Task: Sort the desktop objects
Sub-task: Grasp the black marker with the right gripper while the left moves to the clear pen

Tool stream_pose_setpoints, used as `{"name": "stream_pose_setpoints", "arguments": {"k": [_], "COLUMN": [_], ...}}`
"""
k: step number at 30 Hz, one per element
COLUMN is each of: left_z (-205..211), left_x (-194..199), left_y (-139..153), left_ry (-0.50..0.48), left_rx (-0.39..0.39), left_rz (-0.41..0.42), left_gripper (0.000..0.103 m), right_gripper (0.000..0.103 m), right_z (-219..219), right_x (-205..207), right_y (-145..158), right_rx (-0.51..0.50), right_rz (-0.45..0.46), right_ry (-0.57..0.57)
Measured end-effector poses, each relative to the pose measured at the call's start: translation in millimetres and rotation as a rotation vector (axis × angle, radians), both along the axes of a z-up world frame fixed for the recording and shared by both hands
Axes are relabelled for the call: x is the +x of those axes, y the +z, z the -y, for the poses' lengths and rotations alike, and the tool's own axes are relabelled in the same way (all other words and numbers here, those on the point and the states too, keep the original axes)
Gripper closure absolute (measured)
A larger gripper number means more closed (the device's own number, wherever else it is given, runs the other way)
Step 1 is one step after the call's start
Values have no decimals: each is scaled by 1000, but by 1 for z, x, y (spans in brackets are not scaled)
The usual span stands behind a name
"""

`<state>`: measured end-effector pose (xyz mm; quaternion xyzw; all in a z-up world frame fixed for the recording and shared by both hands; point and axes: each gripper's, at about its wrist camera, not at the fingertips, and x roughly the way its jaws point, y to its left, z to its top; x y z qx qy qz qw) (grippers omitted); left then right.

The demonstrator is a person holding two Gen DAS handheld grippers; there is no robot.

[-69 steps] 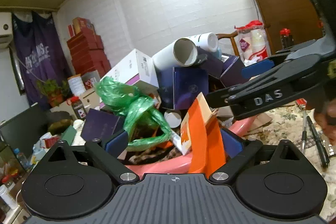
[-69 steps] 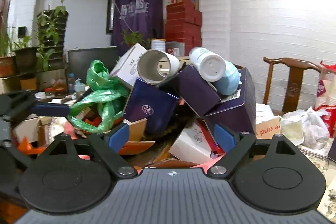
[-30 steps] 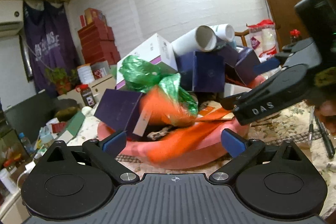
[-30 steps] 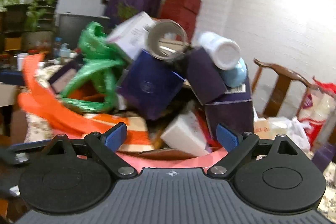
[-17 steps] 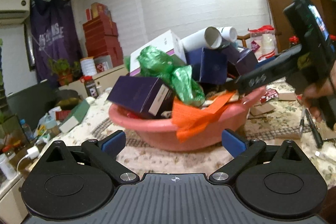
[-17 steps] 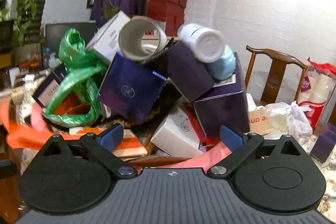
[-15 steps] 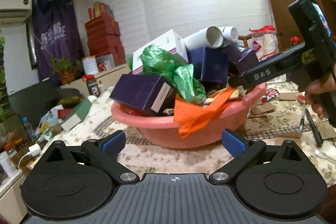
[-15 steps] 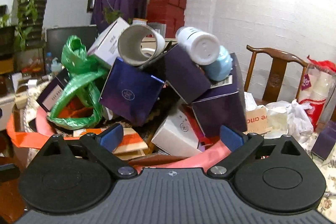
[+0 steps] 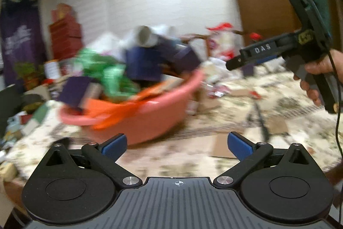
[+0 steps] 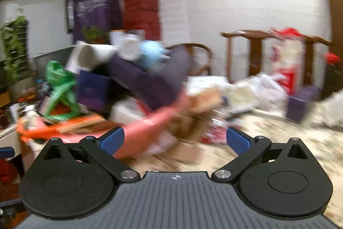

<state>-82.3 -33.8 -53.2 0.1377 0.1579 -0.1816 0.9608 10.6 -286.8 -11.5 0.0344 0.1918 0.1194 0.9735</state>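
Left wrist view: both grippers, left gripper (image 9: 175, 144) and right gripper (image 10: 174, 140), have fingers spread, empty. Overfilled pink basin (image 9: 154, 119) sits mid-desk; a careless reach could topple stacked boxes (image 9: 143, 64).

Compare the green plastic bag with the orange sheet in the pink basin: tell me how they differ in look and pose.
The green plastic bag is bunched and knotted, heaped up among the boxes; the orange sheet is flat and limp. The bag sits inside the pink basin, well above its rim, while the sheet drapes over the rim and hangs down the outside. Both are soft items in the same basin, and both are blurred here.
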Motion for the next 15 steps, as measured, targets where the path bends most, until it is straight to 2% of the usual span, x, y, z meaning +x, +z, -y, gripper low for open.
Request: {"name": "stream_pose_setpoints", "arguments": {"k": [3,6,10,13,15], "left_z": [30,51,64,70,76], "left_x": [11,26,46,60,71], "left_y": [-16,-29,-41,-45,-50], "left_ry": [-57,-96,-118,-140,-169], "left_rx": [32,41,66,78,82], "left_rz": [-31,-69,-109,-129,-172], "left_gripper": [0,0,0,0,0], "right_gripper": [2,2,2,2,2], "right_z": [34,56,68,66,61], "right_x": [-3,-8,-17,-23,-22], "right_y": [-15,-30,-49,-58,-63], "right_rx": [-18,-25,9,60,76], "right_rz": [-71,-140,-219,-245,-258], "right_ry": [-73,-100,-65,-21,-11]}}
